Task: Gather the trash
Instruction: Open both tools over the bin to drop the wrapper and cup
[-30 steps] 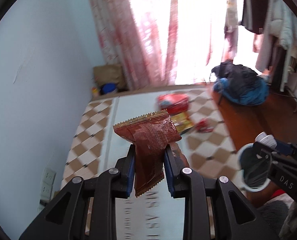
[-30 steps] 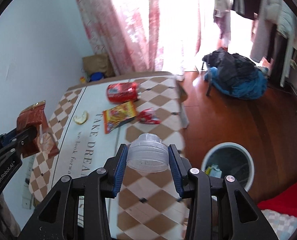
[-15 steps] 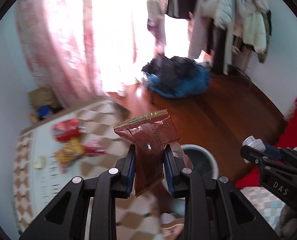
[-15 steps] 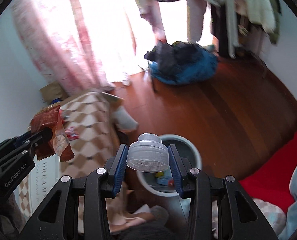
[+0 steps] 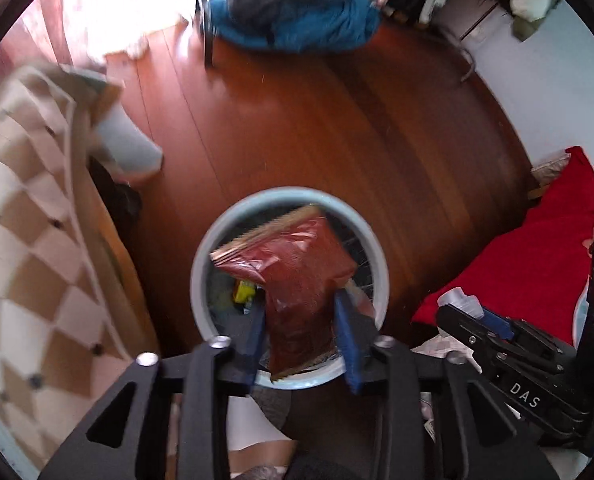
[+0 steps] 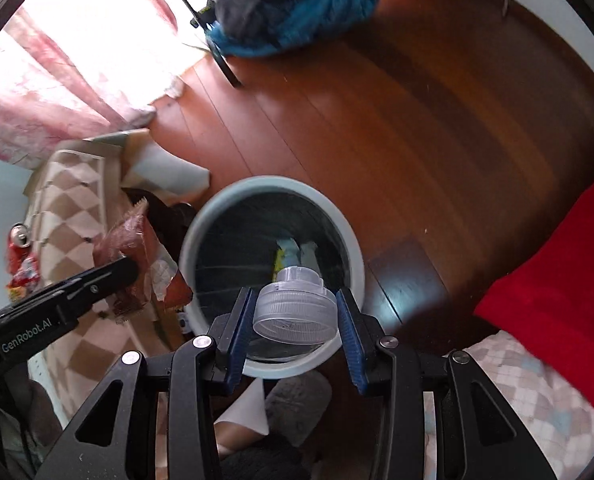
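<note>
A round pale-blue trash bin (image 5: 199, 276) stands on the wooden floor with a few scraps inside it. My left gripper (image 5: 300, 322) is shut on a brown-red snack wrapper (image 5: 297, 272) and hangs over the bin's opening. In the right wrist view my right gripper (image 6: 297, 320) is shut on a clear plastic cap (image 6: 295, 310) above the near rim of the bin (image 6: 355, 248). The left gripper (image 6: 123, 270) with its wrapper (image 6: 127, 236) shows just left of the bin there. The right gripper (image 5: 471, 314) shows at the right of the left wrist view.
A table with a brown-checked cloth (image 5: 21, 240) stands left of the bin, with a red can and wrappers (image 6: 19, 256) on it. A blue and black bundle (image 5: 297, 12) lies on the floor beyond. A red blanket (image 5: 537, 264) lies at the right. A slippered foot (image 6: 297, 404) is below.
Both grippers have swung right, away from the table, and tipped down over the trash bin. Each holds the same item as before.
</note>
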Demonstrator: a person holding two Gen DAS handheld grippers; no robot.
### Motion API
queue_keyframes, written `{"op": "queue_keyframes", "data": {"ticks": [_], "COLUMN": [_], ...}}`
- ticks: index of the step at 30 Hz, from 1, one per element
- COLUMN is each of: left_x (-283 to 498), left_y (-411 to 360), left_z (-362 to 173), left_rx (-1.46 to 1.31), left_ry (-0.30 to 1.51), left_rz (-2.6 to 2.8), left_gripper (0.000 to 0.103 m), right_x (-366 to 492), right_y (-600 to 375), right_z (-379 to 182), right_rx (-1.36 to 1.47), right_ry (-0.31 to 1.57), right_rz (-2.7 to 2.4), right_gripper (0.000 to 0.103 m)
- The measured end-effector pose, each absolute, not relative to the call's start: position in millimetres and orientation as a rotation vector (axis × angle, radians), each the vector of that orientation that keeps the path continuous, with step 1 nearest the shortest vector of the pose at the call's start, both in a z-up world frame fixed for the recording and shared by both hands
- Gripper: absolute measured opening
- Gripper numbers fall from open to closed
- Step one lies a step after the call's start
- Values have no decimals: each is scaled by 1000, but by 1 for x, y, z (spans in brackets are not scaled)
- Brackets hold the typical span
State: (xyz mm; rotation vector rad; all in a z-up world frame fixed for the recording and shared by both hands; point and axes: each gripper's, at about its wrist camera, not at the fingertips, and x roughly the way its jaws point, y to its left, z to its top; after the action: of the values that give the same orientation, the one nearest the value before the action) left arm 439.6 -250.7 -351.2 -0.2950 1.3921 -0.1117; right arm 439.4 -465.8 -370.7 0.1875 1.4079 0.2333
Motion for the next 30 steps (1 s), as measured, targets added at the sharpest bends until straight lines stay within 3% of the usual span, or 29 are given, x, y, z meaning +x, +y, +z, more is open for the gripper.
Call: {"op": "queue_keyframes", "data": {"ticks": [1,3,4,10,11,12,14,16,22,30], "left_x": [444,450,451,445,443,443,438,430,408,383], "left_y": [-252,-252,-252,-242,-240,-235,-232,-230,-228,-226], "left_z": [-363,-376,-383,-387,-385,-386,-383,-379,-366,-344], "left_rx": [-308,-325,-335,-313,-297,-276,-210,-168,-107,-78], "left_ry": [1416,1444,1455,1466,1456,1446,1427,1418,1400,1375], "left_rz": [-109,-96,-89,-12,7,27,84,125,189,216], "left_gripper": [45,89,94,94,94,94,94,94,94,94], "right_x": [443,449,452,463,463,468,469,466,452,428], "right_y": [-466,-464,-463,-453,-451,-450,-445,-441,-444,-449], "right_z": [-380,-397,-405,-441,-444,-449,-451,-448,-428,-389], "right_rx": [190,186,187,212,215,213,211,214,143,40], "right_ry": [1421,1453,1467,1540,1548,1550,1547,1550,1533,1481], "right_rz": [234,238,241,273,276,277,263,259,202,136], "right_gripper": [43,43,43,43,47,60,72,75,102,103]}}
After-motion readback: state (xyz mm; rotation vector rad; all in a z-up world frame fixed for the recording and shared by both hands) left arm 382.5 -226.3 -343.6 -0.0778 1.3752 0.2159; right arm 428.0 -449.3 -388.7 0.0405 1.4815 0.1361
